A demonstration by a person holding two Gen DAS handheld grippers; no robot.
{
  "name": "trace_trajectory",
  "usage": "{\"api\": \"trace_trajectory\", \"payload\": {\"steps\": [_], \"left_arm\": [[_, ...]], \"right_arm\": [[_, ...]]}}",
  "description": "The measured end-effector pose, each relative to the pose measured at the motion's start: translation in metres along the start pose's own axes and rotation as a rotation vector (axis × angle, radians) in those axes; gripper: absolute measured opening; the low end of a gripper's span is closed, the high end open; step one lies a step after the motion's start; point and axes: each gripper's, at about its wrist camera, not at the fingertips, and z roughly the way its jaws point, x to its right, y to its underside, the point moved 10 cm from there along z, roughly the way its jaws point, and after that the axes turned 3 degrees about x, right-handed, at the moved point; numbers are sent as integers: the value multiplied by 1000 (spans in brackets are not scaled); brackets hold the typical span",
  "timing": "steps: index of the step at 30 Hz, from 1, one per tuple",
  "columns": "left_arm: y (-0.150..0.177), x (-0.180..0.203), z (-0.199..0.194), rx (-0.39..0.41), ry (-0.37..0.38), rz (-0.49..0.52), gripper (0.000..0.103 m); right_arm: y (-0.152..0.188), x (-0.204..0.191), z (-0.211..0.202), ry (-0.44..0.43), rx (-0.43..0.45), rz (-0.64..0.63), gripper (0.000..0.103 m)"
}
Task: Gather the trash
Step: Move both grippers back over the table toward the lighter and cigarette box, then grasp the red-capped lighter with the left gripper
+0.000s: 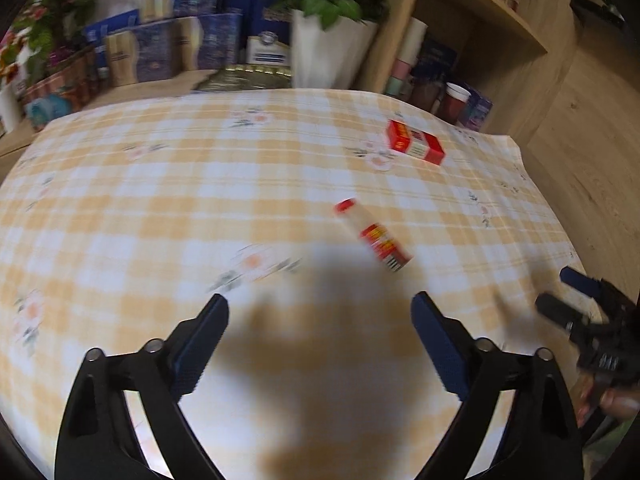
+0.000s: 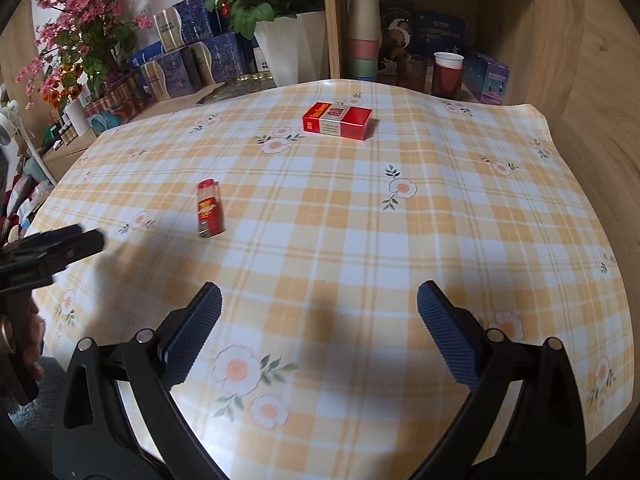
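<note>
Bench [image 2: 440, 240] under yellow plaid floral cloth. Left tool [image 1: 320, 312]: jaws wide apart, nothing between them, above bare cloth. Right tool [image 2: 318, 304]: jaws also wide, nothing held. Red lighter [image 2: 210, 210] lies flat mid-cloth, ahead of both tools, touched by neither. Red cigarette pack [image 2: 338, 120] lies further back, well apart from the lighter. Left view is motion-blurred; right view is sharp and alone shows the pack's print. Each view catches the other tool at its edge.
</note>
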Motion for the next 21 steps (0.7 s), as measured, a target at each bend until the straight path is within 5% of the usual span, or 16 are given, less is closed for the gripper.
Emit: {"api": "trace_trajectory", "payload": {"steps": [13, 16, 17, 21], "left_arm": [[-29, 33, 97, -69, -86, 51, 66], [-30, 34, 99, -60, -102, 105, 48], [-30, 35, 99, -56, -94, 121, 34], [-29, 24, 93, -50, -46, 96, 24]], "right_arm": [[-12, 34, 23, 21, -11, 33, 97], [-17, 37, 31, 19, -18, 30, 97], [-19, 38, 34, 18, -19, 26, 97], [-35, 38, 50, 9, -19, 0, 97]]}}
